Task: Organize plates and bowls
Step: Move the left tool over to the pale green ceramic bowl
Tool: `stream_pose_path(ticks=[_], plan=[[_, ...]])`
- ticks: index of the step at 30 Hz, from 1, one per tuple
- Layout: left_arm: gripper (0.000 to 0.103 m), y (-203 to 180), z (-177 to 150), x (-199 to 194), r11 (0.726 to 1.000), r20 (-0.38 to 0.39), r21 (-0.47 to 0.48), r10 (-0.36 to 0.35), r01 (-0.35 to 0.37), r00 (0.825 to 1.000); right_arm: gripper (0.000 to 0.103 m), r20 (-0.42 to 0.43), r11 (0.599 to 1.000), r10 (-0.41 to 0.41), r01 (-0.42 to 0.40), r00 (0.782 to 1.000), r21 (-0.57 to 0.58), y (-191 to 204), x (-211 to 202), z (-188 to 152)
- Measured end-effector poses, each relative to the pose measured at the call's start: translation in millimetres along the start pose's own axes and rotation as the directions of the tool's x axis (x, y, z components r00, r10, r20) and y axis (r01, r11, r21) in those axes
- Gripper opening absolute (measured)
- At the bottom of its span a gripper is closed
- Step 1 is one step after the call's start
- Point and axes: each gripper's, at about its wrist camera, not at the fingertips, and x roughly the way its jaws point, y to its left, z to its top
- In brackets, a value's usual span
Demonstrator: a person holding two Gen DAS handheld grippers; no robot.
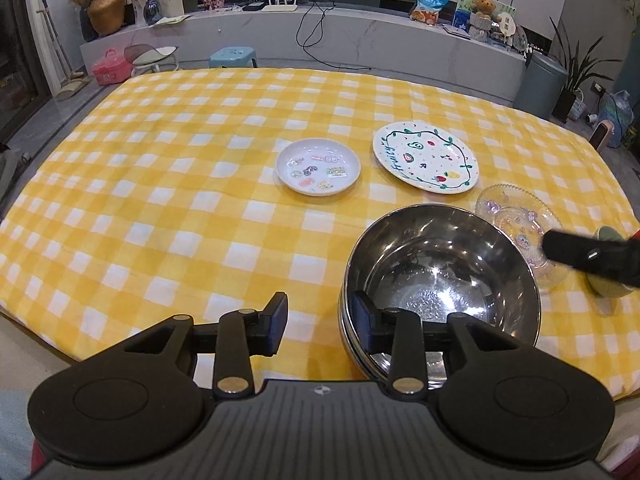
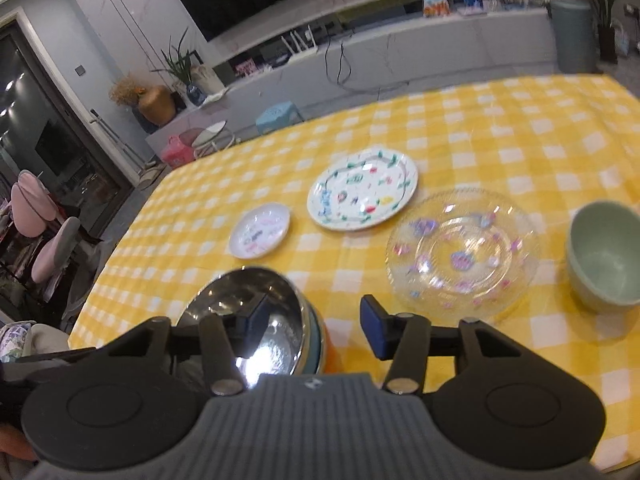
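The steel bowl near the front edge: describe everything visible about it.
The steel bowl looks like polished metal, round and deep, upright and empty, its inside mirroring the room lights. It sits nested on what seem to be further bowls, whose rims show beneath it, on the yellow checked tablecloth. The left gripper is open, one finger at the bowl's near rim; whether it touches is unclear.

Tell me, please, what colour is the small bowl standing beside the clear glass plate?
Pale green bowl, clearest in the right wrist view, right of the glass plate.
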Motion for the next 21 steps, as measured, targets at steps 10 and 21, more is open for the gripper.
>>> stream_pose_path(ticks=[10,21], plan=[[0.050,-10,6,-24,1.000,0.059,0.022,0.014,-0.016,0.998,0.071,0.108,0.997,-0.050,0.044,0.993,0.063,-31,-56,9],[0.053,-62,26,-50,0.994,0.132,0.107,-0.026,0.012,0.991,0.084,0.179,0.965,-0.255,0.238,0.950,0.114,-78,-100,4]])
